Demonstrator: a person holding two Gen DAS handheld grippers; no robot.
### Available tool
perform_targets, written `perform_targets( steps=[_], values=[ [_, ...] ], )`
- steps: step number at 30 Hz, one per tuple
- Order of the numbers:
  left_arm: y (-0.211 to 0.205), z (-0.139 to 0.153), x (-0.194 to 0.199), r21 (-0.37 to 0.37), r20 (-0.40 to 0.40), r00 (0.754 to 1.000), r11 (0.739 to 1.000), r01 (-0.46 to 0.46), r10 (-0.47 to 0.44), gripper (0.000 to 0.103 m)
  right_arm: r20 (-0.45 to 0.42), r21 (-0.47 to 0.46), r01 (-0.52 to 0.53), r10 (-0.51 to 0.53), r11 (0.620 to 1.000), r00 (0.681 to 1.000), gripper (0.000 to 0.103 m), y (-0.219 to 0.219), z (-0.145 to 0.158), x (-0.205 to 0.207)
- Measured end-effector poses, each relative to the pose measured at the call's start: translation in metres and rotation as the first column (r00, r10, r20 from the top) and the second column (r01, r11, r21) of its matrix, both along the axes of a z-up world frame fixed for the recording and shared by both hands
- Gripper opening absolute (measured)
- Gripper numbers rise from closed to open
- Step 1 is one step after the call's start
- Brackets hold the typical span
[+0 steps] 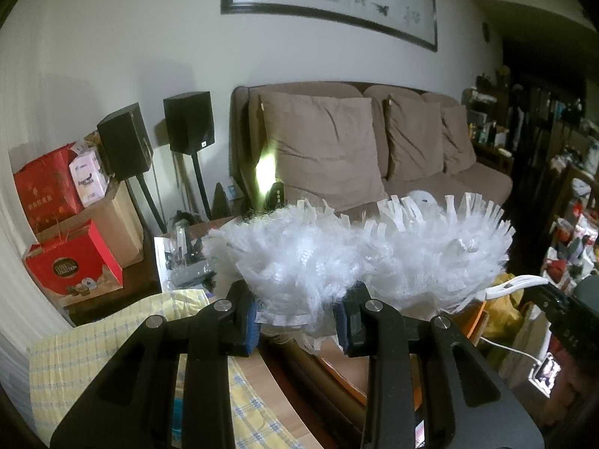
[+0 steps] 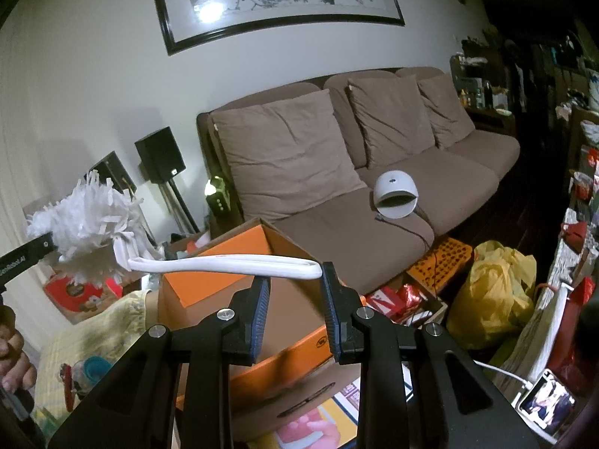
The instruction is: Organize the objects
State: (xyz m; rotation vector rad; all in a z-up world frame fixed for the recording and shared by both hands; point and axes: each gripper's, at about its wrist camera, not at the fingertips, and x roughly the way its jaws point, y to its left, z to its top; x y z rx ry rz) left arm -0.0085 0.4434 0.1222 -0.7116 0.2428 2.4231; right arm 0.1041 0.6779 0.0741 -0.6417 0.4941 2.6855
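A white duster is held between both grippers. In the left wrist view its fluffy head [image 1: 359, 247] fills the middle, and my left gripper [image 1: 299, 314] is shut on the lower part of the fluff. The duster's white handle [image 1: 516, 284] runs off to the right toward my right gripper [image 1: 561, 310]. From the right wrist, the handle [image 2: 224, 262] stretches from the head [image 2: 90, 224] to my right gripper [image 2: 295, 280], which is shut on the handle's end at the fingertips. The left gripper [image 2: 26, 258] shows at the far left edge.
An open orange box [image 2: 224, 284] lies just below the handle. Behind it is a brown sofa [image 2: 374, 232] with a white domed device [image 2: 397, 194]. A yellow bag [image 2: 490, 299], a phone on a cable [image 2: 546, 404], speakers [image 1: 191, 123] and red gift bags [image 1: 71, 262] crowd the floor.
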Motion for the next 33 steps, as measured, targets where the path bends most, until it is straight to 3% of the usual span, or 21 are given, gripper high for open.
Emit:
perform_targets(
  steps=[17, 33],
  values=[
    [0.005, -0.006, -0.005, -0.008, 0.002, 1.0, 1.0, 0.005, -0.005, 0.029, 0.016, -0.011, 0.005, -0.004, 1.0, 1.0, 0.026, 0.002, -0.008, -0.008],
    [0.018, -0.031, -0.018, -0.051, 0.028, 1.0, 0.999, 0.007, -0.005, 0.029, 0.045, -0.031, 0.015, -0.014, 0.999, 0.999, 0.026, 0.01, -0.023, -0.015]
  ],
)
